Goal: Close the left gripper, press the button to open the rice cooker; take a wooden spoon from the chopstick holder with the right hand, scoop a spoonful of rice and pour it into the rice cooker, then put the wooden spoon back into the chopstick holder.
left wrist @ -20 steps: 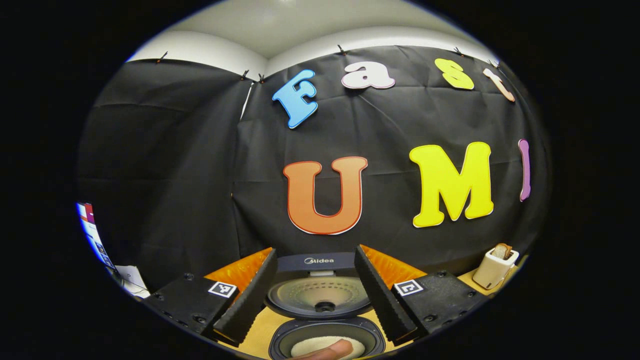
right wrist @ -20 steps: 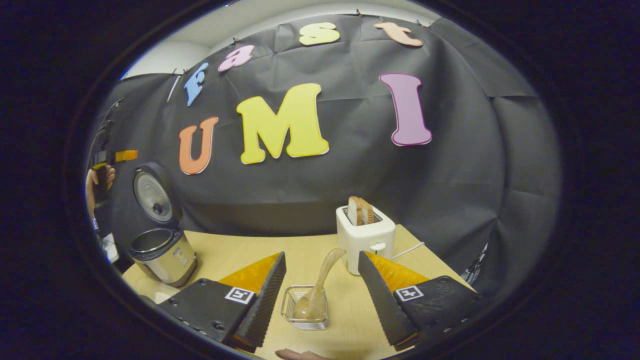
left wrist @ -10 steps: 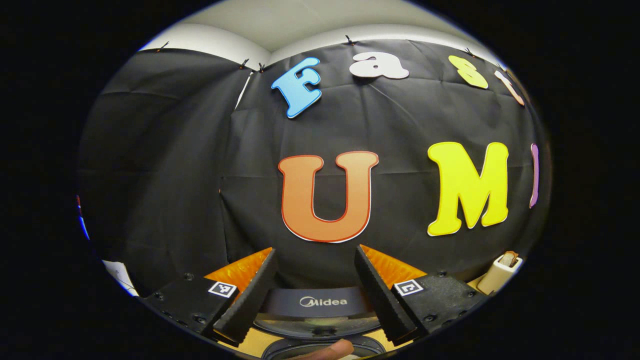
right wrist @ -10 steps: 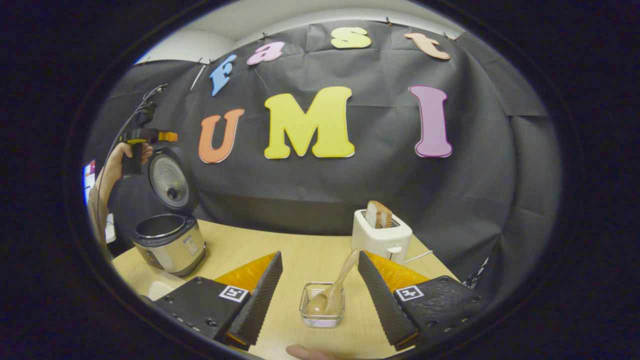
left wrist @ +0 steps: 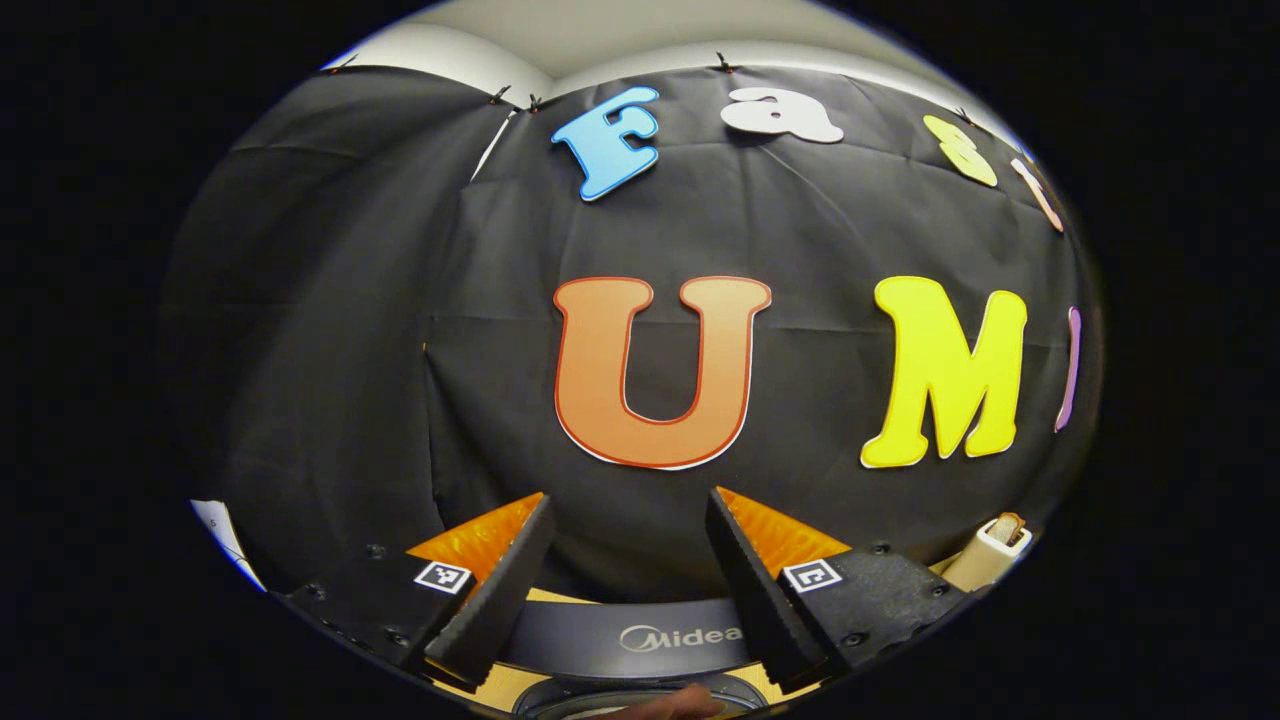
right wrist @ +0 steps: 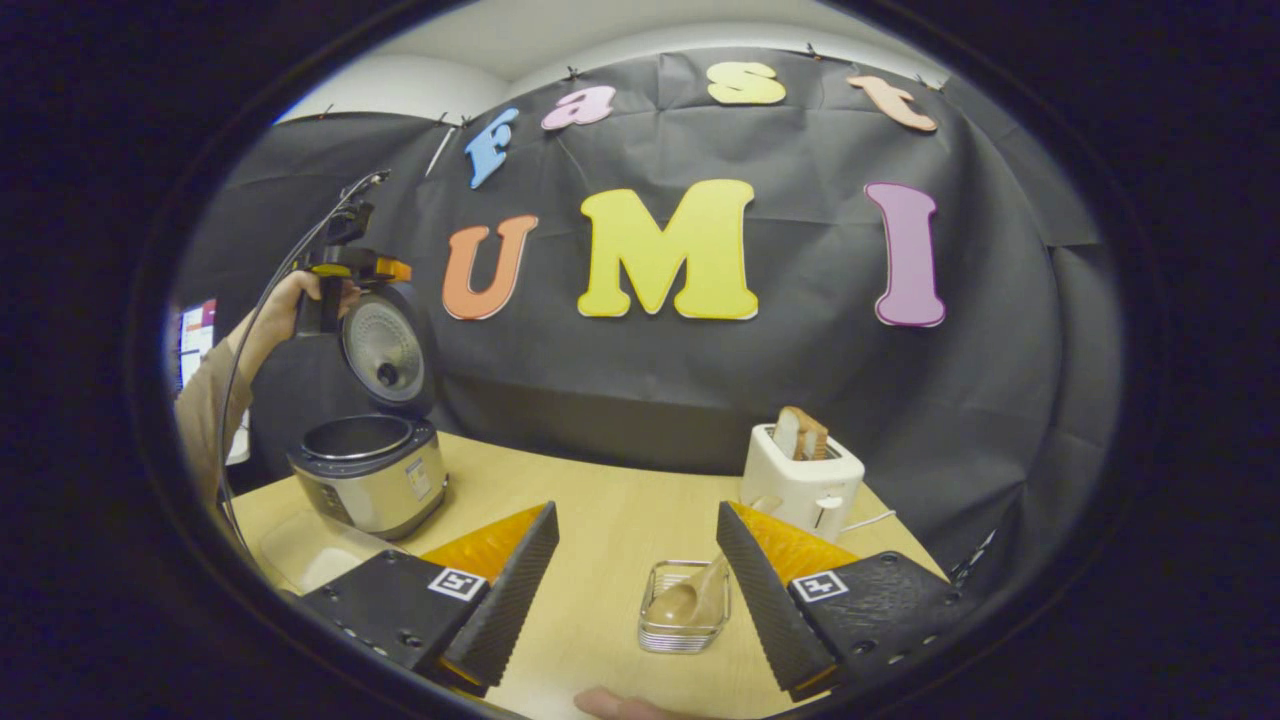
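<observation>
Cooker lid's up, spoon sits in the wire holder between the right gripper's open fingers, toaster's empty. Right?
One thing is off: the toaster isn't empty. The right gripper view shows bread sticking up from its slot. The rest holds: the cooker lid is up, and the spoon sits in the wire holder, seen between the open fingers of the right gripper.

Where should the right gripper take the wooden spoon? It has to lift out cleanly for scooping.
Probably the handle, where the wooden spoon rises out of the wire chopstick holder toward the toaster. Its bowl sits low inside the wire walls, so come from above with the open right gripper straddling the slanted handle.
</observation>
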The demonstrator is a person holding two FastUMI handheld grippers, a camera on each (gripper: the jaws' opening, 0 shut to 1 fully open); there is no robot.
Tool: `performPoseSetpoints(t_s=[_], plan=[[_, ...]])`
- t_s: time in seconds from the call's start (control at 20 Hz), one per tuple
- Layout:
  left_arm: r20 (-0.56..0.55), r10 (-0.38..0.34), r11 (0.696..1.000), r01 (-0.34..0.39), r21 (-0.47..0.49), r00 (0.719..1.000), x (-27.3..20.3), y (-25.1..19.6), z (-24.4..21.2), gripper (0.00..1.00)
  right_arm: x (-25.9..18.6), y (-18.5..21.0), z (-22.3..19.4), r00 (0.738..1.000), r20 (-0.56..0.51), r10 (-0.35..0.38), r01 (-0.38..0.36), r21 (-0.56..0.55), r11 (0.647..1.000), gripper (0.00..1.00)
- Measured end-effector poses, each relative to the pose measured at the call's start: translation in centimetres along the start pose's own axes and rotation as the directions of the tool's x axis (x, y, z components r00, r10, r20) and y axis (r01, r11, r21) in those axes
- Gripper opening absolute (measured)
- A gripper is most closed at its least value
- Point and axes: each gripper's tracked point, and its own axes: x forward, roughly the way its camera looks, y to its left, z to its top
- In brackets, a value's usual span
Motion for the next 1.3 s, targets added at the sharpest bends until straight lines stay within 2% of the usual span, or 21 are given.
performPoseSetpoints(t_s=[0.15, 0.5, 0.55, 0.6, 0.7, 0.75, 0.8, 1.05, 1.1, 1.15, 1.3], plan=[[0.001, 0.006, 1.0, -0.006, 0.008, 1.0, -2.1, -0.1, -0.4, 0.97, -1.9, -0.3, -0.4, 1.0, 0.004, -0.011, 0.011, -0.007, 1.0, 0.96], [-0.053, 0.023, 0.999, -0.021, 0.032, 0.998, -9.1, -0.7, -4.6, 0.96, -8.3, 0.6, 0.1, 0.995, 0.08, 0.056, -0.063, 0.096, 0.993, 0.96], [-0.069, 0.026, 0.999, -0.024, 0.036, 0.997, -10.0, -0.8, -5.5, 1.0, -9.1, 0.3, -0.1, 0.996, 0.085, 0.038, -0.046, 0.099, 0.994, 0.95], [-0.083, 0.03, 0.999, -0.026, 0.042, 0.996, -10.8, -0.9, -6.5, 0.96, -9.8, 0.1, -0.3, 0.996, 0.093, 0.017, -0.025, 0.088, 0.996, 0.96], [-0.104, 0.029, 0.998, -0.023, 0.051, 0.994, -12.4, -1.2, -8.3, 0.96, -11.6, 0.7, -0.9, 0.995, 0.1, 0.013, -0.02, 0.067, 0.998, 0.94], [-0.109, 0.028, 0.998, -0.022, 0.056, 0.994, -12.9, -1.3, -9.0, 0.96, -12.2, 1.2, -1.2, 0.994, 0.106, 0.019, -0.026, 0.063, 0.998, 0.9], [-0.118, 0.029, 0.998, -0.022, 0.058, 0.993, -13.7, -1.3, -10.1, 0.96, -12.9, 1.3, -1.5, 0.994, 0.104, 0.015, -0.022, 0.062, 0.998, 0.94], [-0.146, 0.017, 0.998, -0.008, 0.057, 0.989, -16.1, -1.4, -14.2, 0.96, -17.4, 1.7, -2.9, 0.995, 0.104, -0.002, -0.006, 0.08, 0.997, 0.95], [-0.154, 0.016, 0.998, -0.007, 0.056, 0.988, -16.6, -1.4, -15.1, 0.96, -18.1, 1.7, -2.9, 0.994, 0.109, -0.004, -0.005, 0.084, 0.996, 0.9], [-0.165, 0.015, 0.998, -0.005, 0.063, 0.986, -17.0, -1.4, -16.1, 0.96, -18.7, 1.5, -3.0, 0.994, 0.113, -0.012, 0.003, 0.085, 0.996, 0.95], [-0.194, 0.011, 0.998, 0.003, 0.07, 0.981, -17.9, -1.4, -18.6, 0.96, -20.7, 1.4, -3.1, 0.992, 0.126, -0.031, 0.02, 0.086, 0.996, 0.95]])
